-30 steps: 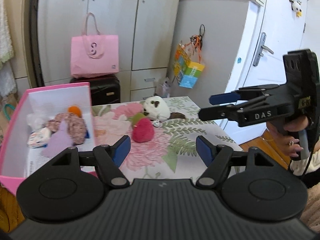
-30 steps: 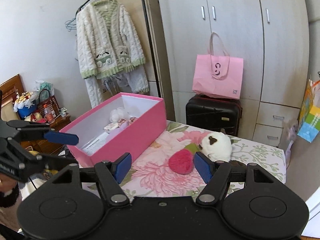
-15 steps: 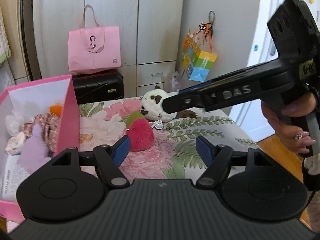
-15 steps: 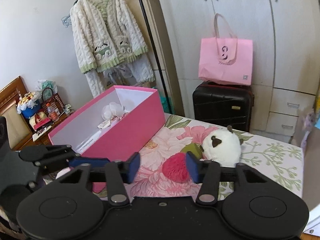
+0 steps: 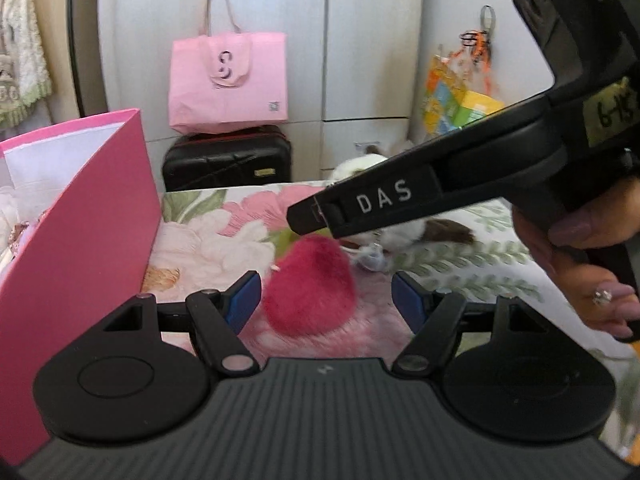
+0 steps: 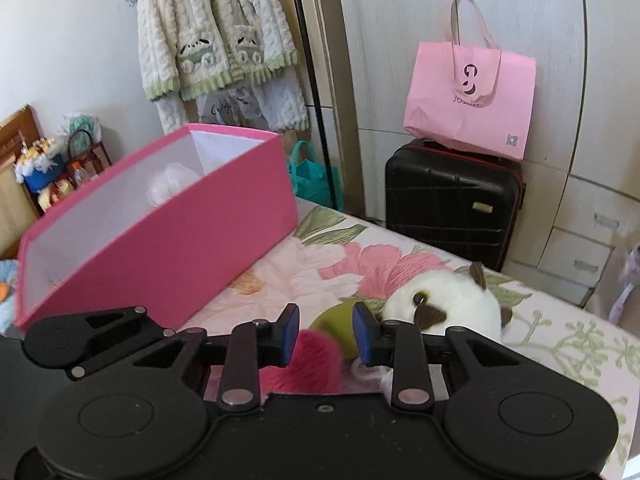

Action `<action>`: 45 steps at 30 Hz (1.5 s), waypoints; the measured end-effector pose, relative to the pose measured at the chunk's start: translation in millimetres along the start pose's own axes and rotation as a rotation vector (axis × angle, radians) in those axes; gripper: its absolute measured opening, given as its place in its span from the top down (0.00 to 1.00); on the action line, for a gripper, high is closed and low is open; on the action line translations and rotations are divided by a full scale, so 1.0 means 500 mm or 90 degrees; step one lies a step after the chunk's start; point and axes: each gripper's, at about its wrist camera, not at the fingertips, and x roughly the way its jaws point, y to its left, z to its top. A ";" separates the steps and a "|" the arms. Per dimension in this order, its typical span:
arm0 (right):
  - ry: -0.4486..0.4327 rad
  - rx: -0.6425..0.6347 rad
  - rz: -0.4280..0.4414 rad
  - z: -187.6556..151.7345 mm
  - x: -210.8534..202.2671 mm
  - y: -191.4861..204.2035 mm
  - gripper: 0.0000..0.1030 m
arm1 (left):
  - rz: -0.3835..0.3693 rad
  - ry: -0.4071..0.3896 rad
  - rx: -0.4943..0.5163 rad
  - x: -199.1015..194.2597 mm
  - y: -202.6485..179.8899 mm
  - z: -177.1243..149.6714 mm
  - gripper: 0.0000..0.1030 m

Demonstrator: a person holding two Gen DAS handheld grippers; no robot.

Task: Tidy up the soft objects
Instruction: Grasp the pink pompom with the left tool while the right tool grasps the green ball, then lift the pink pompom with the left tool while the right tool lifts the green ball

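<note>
Hovering left gripper (image 5: pixel 326 300) wide open around red fuzzy ball (image 5: pixel 310 286); my right gripper (image 6: pixel 326 334) closing over green ball (image 6: pixel 338 326), not gripping yet.

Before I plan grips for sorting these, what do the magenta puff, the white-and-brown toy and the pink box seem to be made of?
Magenta puff: long fluffy synthetic-looking fur, matte, with fuzzy edges; probably a plush pompom.
White-and-brown toy: short-pile plush, going by its soft rounded outline; the glossy eye is likely plastic.
Pink box: rigid board with flat walls, crisp edges, a smooth matte pink outside and a white lining; probably cardboard.

Fluffy red pompom (image 5: pixel 310 286) on smooth, matt floral cloth (image 5: pixel 208 240).
</note>
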 end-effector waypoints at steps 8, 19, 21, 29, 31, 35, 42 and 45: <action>0.022 -0.008 -0.006 0.009 0.050 -0.013 0.67 | 0.024 0.024 -0.018 0.045 0.013 -0.008 0.36; 0.043 -0.014 -0.007 0.001 0.062 -0.007 0.60 | -0.013 0.032 -0.019 0.027 0.020 -0.024 0.55; 0.051 -0.017 -0.012 -0.001 0.067 -0.005 0.58 | -0.016 0.035 -0.022 0.025 0.020 -0.027 0.56; 0.071 -0.049 -0.033 -0.002 0.078 0.012 0.50 | -0.020 0.044 -0.014 0.015 0.020 -0.033 0.56; 0.074 -0.059 -0.042 -0.004 0.078 0.019 0.50 | -0.023 0.047 -0.010 0.010 0.018 -0.036 0.56; 0.070 -0.085 -0.063 -0.009 0.071 0.035 0.54 | -0.030 0.048 -0.005 -0.004 0.015 -0.040 0.56; 0.037 -0.065 -0.059 -0.020 0.033 0.059 0.55 | -0.034 0.040 -0.004 -0.040 0.019 -0.052 0.56; 0.027 -0.061 -0.059 -0.024 0.015 0.071 0.55 | -0.040 0.039 -0.007 -0.058 0.021 -0.054 0.56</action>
